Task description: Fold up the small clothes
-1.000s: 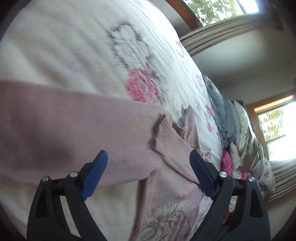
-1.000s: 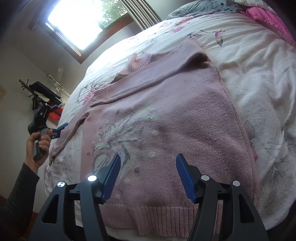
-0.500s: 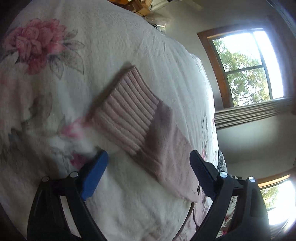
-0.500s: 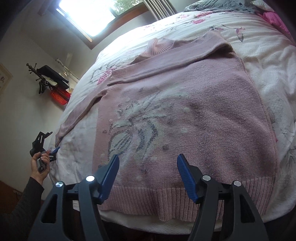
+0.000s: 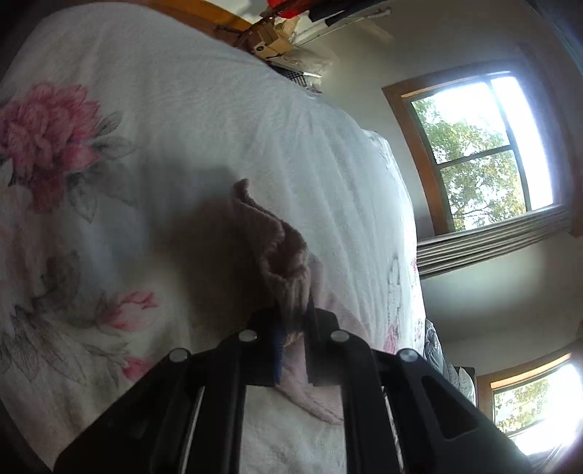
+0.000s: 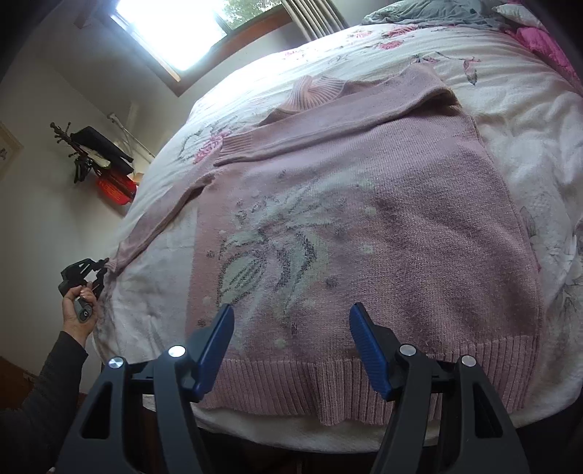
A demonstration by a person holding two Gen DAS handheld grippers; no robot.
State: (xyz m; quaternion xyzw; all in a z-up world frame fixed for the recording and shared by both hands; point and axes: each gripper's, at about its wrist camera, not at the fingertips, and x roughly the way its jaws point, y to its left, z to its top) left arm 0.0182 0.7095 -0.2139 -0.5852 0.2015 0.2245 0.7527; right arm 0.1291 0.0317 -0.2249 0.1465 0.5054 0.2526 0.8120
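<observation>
A pink knit sweater (image 6: 364, 218) with a pale flower pattern lies flat on the bed, its ribbed hem toward me. One sleeve is folded across the chest; the other stretches out to the left edge of the bed. My left gripper (image 5: 291, 339) is shut on that sleeve's ribbed cuff (image 5: 280, 262), which bunches up in front of the jaws. The right wrist view shows the same gripper (image 6: 100, 273) far left, held by a hand (image 6: 76, 310). My right gripper (image 6: 289, 350) hangs open just above the hem, blue pads apart, nothing between them.
The bed wears a white floral cover (image 6: 528, 127). Grey and pink bedding (image 6: 437, 14) is piled at its far end. A red object and dark gear (image 6: 113, 186) sit by the wall on the left. Windows (image 5: 481, 146) light the room.
My left gripper travelled along the sleeve to its cuff and shut on it. The right gripper drew back toward the hem and stayed open.
</observation>
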